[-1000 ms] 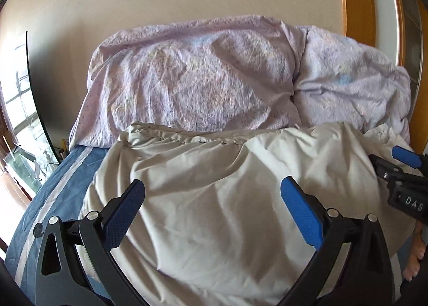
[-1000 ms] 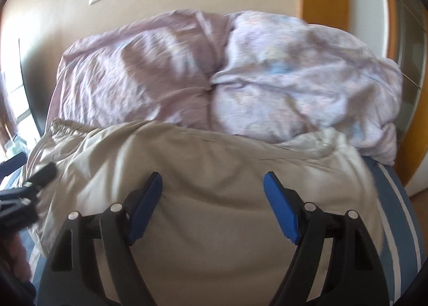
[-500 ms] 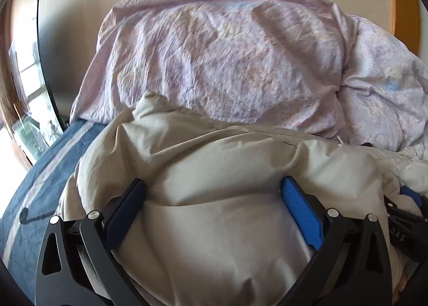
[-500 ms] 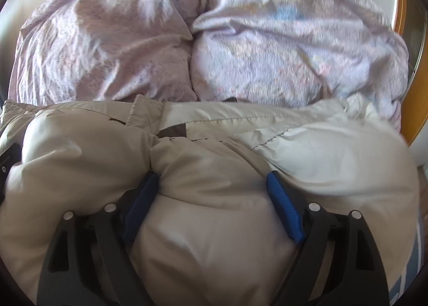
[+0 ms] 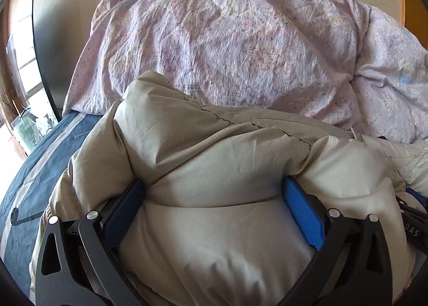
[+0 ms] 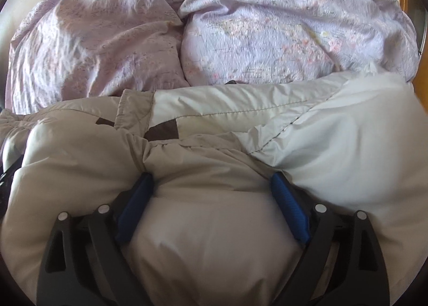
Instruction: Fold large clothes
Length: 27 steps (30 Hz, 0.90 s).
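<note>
A bulky padded garment [image 5: 214,161] is spread across the bed, bulging up between the wide-spread fingers of the left gripper [image 5: 214,199] and likewise between those of the right gripper [image 6: 211,196]. Behind the garment, touching its far edge, a rumpled duvet [image 5: 227,46] is heaped against the wall. To the left of the garment a bare strip of the bed sheet [image 5: 34,172] is seen, and the right gripper is just beside the garment's right edge in the left wrist view.
</note>
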Motion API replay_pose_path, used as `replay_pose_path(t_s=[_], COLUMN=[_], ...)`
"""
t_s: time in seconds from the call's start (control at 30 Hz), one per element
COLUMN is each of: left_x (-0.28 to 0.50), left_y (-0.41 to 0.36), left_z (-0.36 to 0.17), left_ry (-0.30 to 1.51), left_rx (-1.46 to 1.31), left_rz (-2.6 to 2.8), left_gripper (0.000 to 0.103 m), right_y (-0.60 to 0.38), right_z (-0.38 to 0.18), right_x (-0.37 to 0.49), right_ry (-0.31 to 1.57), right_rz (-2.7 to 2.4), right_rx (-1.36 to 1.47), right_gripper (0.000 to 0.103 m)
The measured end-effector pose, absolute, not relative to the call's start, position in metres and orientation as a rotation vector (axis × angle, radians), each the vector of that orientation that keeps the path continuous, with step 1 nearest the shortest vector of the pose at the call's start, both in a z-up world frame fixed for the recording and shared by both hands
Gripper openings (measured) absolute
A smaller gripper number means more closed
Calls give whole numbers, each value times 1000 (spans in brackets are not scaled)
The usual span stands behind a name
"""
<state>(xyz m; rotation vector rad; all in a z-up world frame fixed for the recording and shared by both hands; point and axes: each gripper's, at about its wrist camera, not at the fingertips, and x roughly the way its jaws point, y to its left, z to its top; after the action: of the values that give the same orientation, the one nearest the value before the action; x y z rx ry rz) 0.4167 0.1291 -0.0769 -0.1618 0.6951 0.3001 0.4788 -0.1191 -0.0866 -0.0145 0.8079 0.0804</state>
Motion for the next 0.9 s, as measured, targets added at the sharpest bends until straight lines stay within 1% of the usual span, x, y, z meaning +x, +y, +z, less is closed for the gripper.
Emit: replay_pose_path(t_s=[0.07, 0.17, 0.23, 0.3, 0.47, 0.6, 0.7, 0.8, 0.9], left_x=[404, 386, 375, 373, 390, 404, 408, 409, 411], left_y=[135, 144, 146, 147, 152, 159, 172, 185, 191], left_z=[-70, -55, -42, -32, -34, -50, -63, -73, -80], left_ry=[686, 632, 580, 554, 567, 606, 638, 656, 663], left_rx=[-185, -197, -170, -127, -83, -55, -97, -136, -139], left_rz=[273, 268, 288, 310, 353, 406, 425, 429, 437], left_gripper=[102, 102, 102, 102, 102, 102, 102, 102, 102], right_y=[-128, -145, -169, -189, -226, -244, -249, -260, -258], right_z=[-73, -47, -25, -16, -23, -46, -67, -84, -90], right_x=[462, 436, 422, 422, 444, 462, 470, 477, 481], right_ry=[771, 655, 555, 520, 569, 641, 699, 731, 739], right_rz=[86, 74, 10, -49, -142, -182, -197, -188, -200], right_rx=[-33, -56, -58, -63, -30, -16, 10, 60, 42], right_gripper=[89, 89, 90, 90, 90, 89, 89, 91, 94])
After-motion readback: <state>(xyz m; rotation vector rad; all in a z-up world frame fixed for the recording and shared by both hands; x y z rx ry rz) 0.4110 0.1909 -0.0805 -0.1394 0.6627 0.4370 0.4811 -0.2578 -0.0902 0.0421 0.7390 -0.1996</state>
